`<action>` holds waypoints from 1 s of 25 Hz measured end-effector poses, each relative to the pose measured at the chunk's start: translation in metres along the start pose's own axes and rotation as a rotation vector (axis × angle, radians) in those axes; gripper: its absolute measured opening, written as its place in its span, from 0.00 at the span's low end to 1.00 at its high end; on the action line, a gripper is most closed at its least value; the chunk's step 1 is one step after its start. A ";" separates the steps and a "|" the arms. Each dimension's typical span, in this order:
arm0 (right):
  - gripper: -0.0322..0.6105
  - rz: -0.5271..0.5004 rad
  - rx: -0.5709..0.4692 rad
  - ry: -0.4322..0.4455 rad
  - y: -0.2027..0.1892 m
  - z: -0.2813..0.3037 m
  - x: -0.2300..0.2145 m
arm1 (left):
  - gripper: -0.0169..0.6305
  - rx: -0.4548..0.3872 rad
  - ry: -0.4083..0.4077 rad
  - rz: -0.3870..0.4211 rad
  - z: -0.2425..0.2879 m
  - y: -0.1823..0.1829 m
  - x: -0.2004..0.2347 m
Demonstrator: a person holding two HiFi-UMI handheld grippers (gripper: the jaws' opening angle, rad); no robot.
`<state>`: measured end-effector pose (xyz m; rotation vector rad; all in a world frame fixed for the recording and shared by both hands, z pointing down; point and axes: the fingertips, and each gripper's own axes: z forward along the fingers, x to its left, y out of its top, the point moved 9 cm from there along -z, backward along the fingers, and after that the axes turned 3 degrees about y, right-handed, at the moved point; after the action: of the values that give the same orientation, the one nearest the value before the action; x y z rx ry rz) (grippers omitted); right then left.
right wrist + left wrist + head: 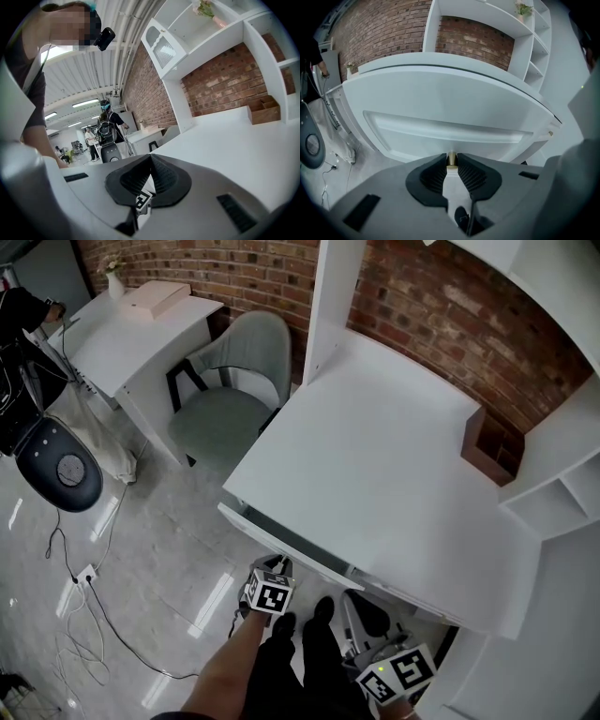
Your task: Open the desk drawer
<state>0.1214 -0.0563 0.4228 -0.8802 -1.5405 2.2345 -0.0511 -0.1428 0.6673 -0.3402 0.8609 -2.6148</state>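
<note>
1. The left gripper [451, 157] is clamped onto the little brass knob [451, 160] of the drawer [440, 126]. Its fingers [436, 176] sit close together with the knob pinched right at the tips.
2. The drawer front fills most of the left gripper view. It's a white panel with a recessed centre, just under the edge of the white bench [375, 456].
3. From the head view there's a dark gap along the bench's front edge above the drawer, so it looks to be out a little.
4. The right gripper [150, 157] is holding nothing, and its fingers meet at the tips. It hangs low by the person's legs, near the bench's front edge.
5. A small wooden box [487, 442] sits at the back of the bench by the brick wall.
</note>
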 end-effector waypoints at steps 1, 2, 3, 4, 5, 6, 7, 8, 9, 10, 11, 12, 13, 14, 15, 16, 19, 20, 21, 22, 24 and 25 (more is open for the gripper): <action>0.06 0.000 0.000 0.003 0.000 0.001 0.002 | 0.15 0.000 -0.001 -0.001 -0.002 -0.002 0.001; 0.06 0.001 0.000 0.006 -0.001 0.001 0.005 | 0.15 -0.001 -0.003 -0.003 -0.004 -0.005 0.001; 0.06 0.002 0.001 0.007 -0.001 0.002 0.007 | 0.15 -0.001 -0.005 -0.005 -0.006 -0.007 0.001; 0.06 0.001 0.001 0.009 -0.001 0.003 0.009 | 0.15 -0.002 -0.007 -0.007 -0.007 -0.009 0.002; 0.06 0.000 0.001 0.010 -0.001 0.003 0.011 | 0.15 -0.001 -0.009 -0.008 -0.009 -0.011 0.002; 0.06 0.000 0.000 0.010 -0.001 0.003 0.012 | 0.15 0.000 -0.011 -0.007 -0.010 -0.013 0.002; 0.06 -0.001 -0.001 0.010 -0.002 0.004 0.014 | 0.15 0.001 -0.012 -0.006 -0.012 -0.015 0.002; 0.06 -0.001 -0.002 0.010 -0.002 0.004 0.016 | 0.15 0.003 -0.013 -0.005 -0.014 -0.017 0.002; 0.06 -0.002 -0.003 0.009 -0.002 0.004 0.018 | 0.15 0.006 -0.013 -0.004 -0.016 -0.019 0.003; 0.06 -0.003 -0.004 0.008 -0.002 0.005 0.020 | 0.15 0.008 -0.015 -0.003 -0.018 -0.021 0.003; 0.06 -0.005 -0.004 0.008 -0.002 0.005 0.022 | 0.15 0.009 -0.016 -0.003 -0.020 -0.023 0.003; 0.06 -0.006 -0.005 0.007 -0.002 0.006 0.024 | 0.15 0.010 -0.017 -0.003 -0.022 -0.025 0.004; 0.06 -0.007 -0.006 0.007 -0.002 0.006 0.025 | 0.15 0.011 -0.018 -0.003 -0.023 -0.026 0.004; 0.06 -0.008 -0.008 0.007 -0.002 0.007 0.026 | 0.15 0.012 -0.019 -0.003 -0.024 -0.028 0.004; 0.06 -0.009 -0.009 0.007 -0.002 0.008 0.027 | 0.15 0.012 -0.021 -0.003 -0.025 -0.030 0.005; 0.06 -0.010 -0.011 0.008 -0.002 0.008 0.029 | 0.15 0.013 -0.022 -0.004 -0.026 -0.032 0.005; 0.06 -0.014 -0.015 0.009 -0.002 0.009 0.033 | 0.15 0.015 -0.025 -0.004 -0.032 -0.039 0.005; 0.06 -0.015 -0.015 0.009 -0.002 0.009 0.035 | 0.15 0.015 -0.026 -0.004 -0.034 -0.041 0.006; 0.06 -0.016 -0.015 0.009 -0.002 0.010 0.036 | 0.15 0.015 -0.026 -0.005 -0.036 -0.044 0.006; 0.06 -0.017 -0.015 0.010 -0.002 0.010 0.038 | 0.15 0.016 -0.026 -0.006 -0.039 -0.046 0.006; 0.06 -0.017 -0.015 0.011 -0.003 0.010 0.041 | 0.15 0.019 -0.026 -0.008 -0.043 -0.051 0.007; 0.06 -0.018 -0.015 0.013 -0.003 0.010 0.043 | 0.15 0.019 -0.025 -0.008 -0.045 -0.053 0.007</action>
<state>0.0814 -0.0393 0.4143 -0.8796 -1.5555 2.2032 -0.0862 -0.0825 0.6650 -0.3711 0.8273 -2.6190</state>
